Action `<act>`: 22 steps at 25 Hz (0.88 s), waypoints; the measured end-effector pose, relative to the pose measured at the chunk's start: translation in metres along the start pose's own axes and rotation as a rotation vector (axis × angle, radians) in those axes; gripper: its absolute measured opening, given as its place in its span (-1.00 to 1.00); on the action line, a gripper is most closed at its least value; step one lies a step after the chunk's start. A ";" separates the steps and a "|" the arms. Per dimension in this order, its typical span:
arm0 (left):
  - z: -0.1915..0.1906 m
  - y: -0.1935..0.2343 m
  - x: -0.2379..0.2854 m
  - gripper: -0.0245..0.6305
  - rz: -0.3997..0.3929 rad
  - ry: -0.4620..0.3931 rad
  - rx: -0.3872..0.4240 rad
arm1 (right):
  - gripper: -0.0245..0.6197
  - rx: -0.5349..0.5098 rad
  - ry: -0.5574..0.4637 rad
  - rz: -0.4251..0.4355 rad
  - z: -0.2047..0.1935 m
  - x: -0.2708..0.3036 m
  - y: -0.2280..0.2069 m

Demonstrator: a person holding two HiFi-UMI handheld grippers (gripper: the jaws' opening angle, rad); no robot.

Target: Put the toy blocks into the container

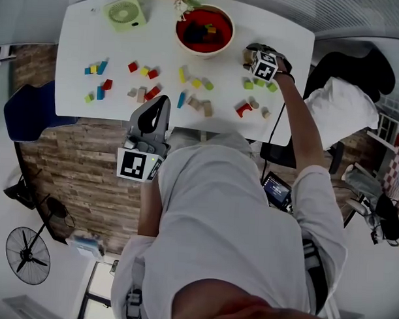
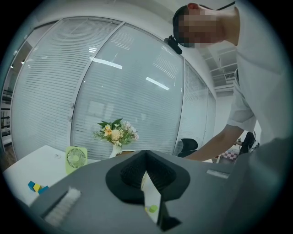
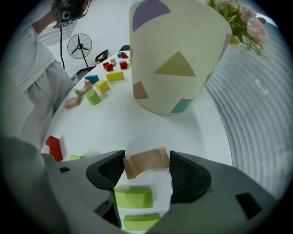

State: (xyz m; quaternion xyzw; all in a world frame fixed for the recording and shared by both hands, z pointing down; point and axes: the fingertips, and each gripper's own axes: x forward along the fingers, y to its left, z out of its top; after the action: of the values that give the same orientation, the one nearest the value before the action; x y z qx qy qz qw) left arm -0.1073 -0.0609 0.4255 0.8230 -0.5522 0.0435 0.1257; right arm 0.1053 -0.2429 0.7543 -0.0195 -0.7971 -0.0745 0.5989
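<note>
One wooden arch block (image 3: 144,165) lies flat on the white table (image 3: 137,132), its long axis running jaw to jaw and its hollow facing two green blocks (image 3: 133,199). The right gripper (image 3: 147,161) clamps its ends. The container (image 3: 176,55) stands just beyond, and the left gripper (image 2: 145,157) is closed and empty.

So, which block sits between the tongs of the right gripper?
The tan arch block, its ends against both tongs of the right gripper. The two green blocks lie nearer the camera, behind the tips and outside the grip.
</note>
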 end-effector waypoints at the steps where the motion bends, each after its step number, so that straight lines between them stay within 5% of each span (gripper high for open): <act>1: 0.000 -0.001 0.000 -0.93 -0.005 0.000 0.005 | 0.03 0.018 -0.012 -0.003 0.001 -0.001 0.000; 7: 0.004 -0.005 0.002 -0.93 -0.027 -0.008 0.021 | 0.03 0.189 -0.152 -0.030 0.012 -0.019 0.000; 15: 0.016 -0.014 0.015 -0.93 -0.112 -0.039 0.054 | 0.02 0.500 -0.534 -0.149 0.055 -0.092 -0.007; 22: 0.025 -0.022 0.018 -0.93 -0.175 -0.074 0.065 | 0.02 0.520 -0.781 -0.257 0.110 -0.179 -0.006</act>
State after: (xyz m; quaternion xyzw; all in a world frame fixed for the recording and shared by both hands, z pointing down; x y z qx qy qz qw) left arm -0.0822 -0.0757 0.4020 0.8727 -0.4810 0.0198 0.0815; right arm 0.0506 -0.2233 0.5527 0.2030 -0.9504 0.0664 0.2259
